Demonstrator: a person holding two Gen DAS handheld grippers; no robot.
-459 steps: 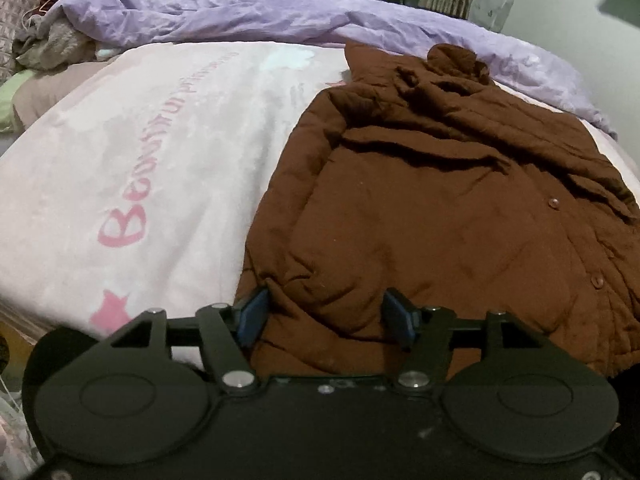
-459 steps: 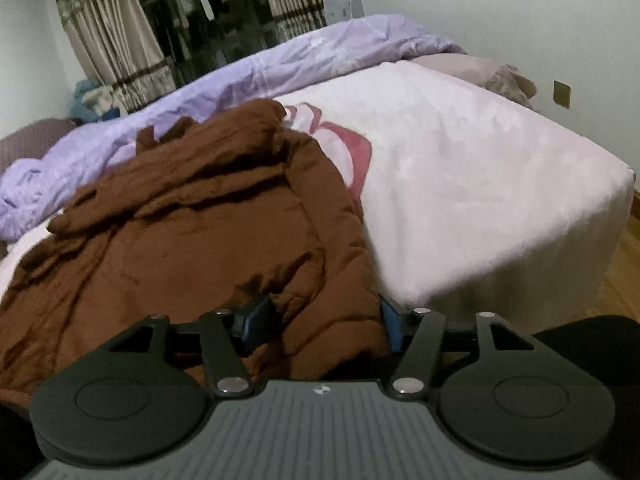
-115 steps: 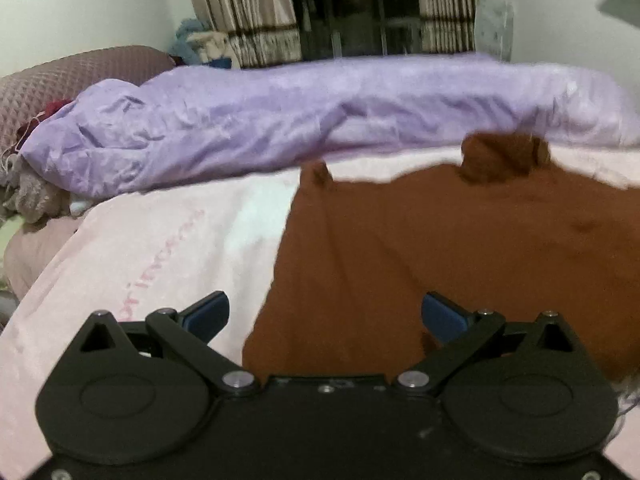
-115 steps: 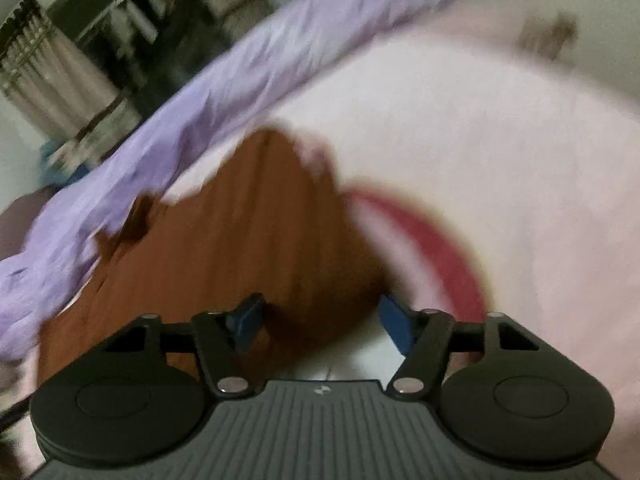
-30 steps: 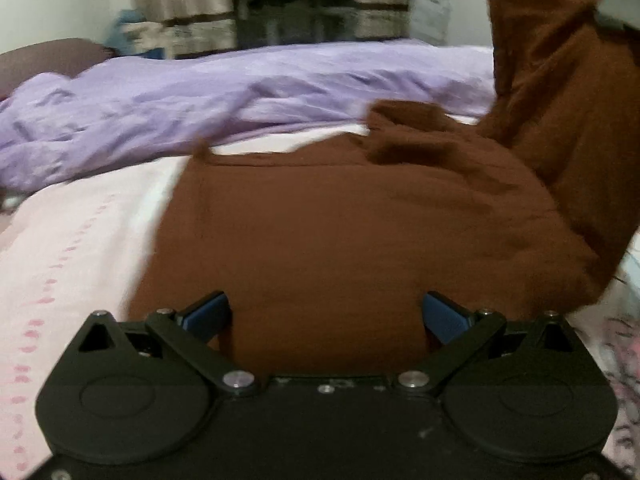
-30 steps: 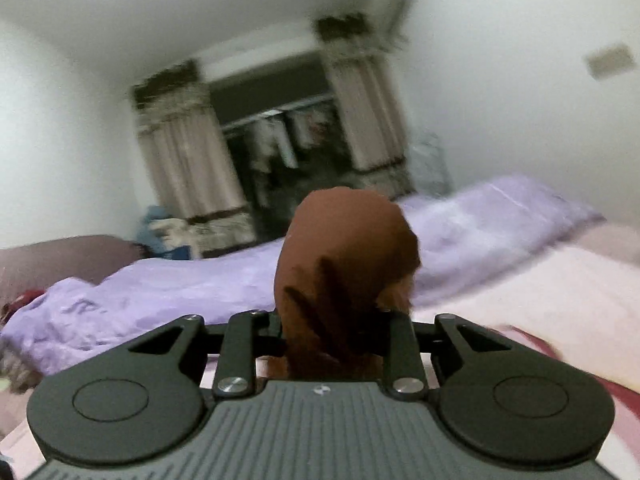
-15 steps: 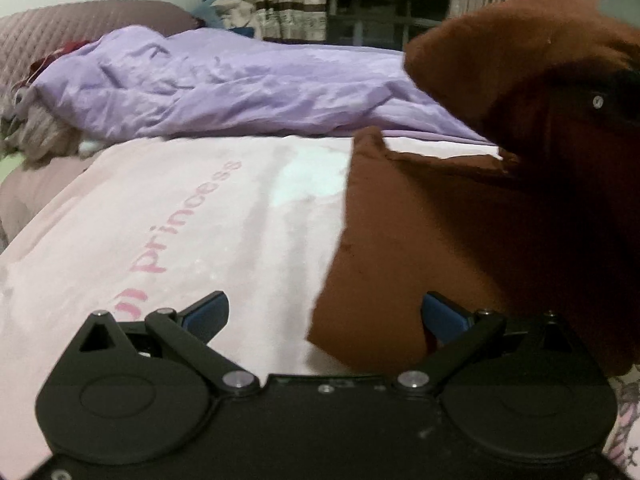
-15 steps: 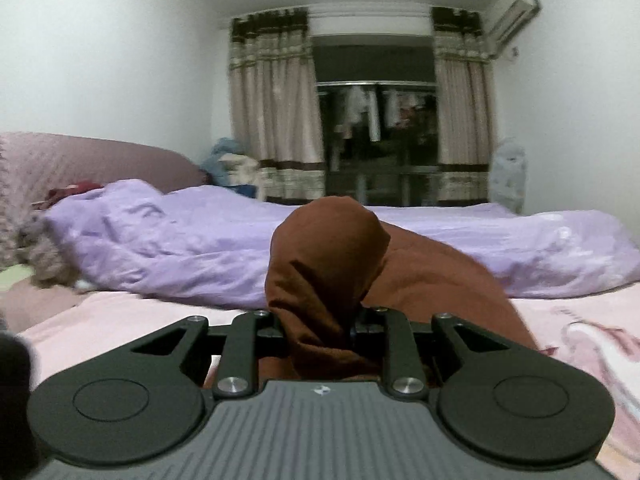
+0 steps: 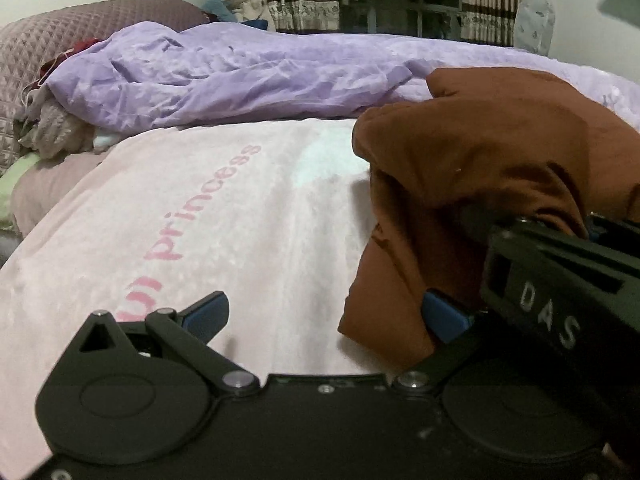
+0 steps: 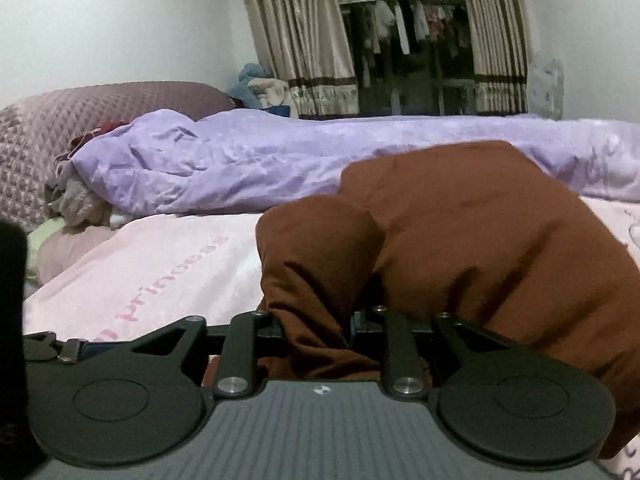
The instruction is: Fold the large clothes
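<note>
A large brown coat [image 9: 480, 168] lies bunched on the pink bedspread [image 9: 224, 216] at the right of the left wrist view. My left gripper [image 9: 324, 312] is open and empty, low over the spread, its right finger beside the coat's edge. My right gripper [image 10: 320, 332] is shut on a fold of the coat [image 10: 460, 232] and holds it draped over its fingers. Its black body also shows in the left wrist view [image 9: 560, 272], close to my left gripper's right side.
A crumpled lilac duvet [image 9: 248, 76] lies across the far side of the bed. A quilted mauve headboard [image 10: 80, 120] and a heap of clothes [image 9: 52, 132] are at the left. Curtains and a wardrobe [image 10: 404, 48] stand behind.
My right gripper has carried the coat fold leftward and lower, close beside my left gripper. The left gripper stays open and has shifted left over the pink spread.
</note>
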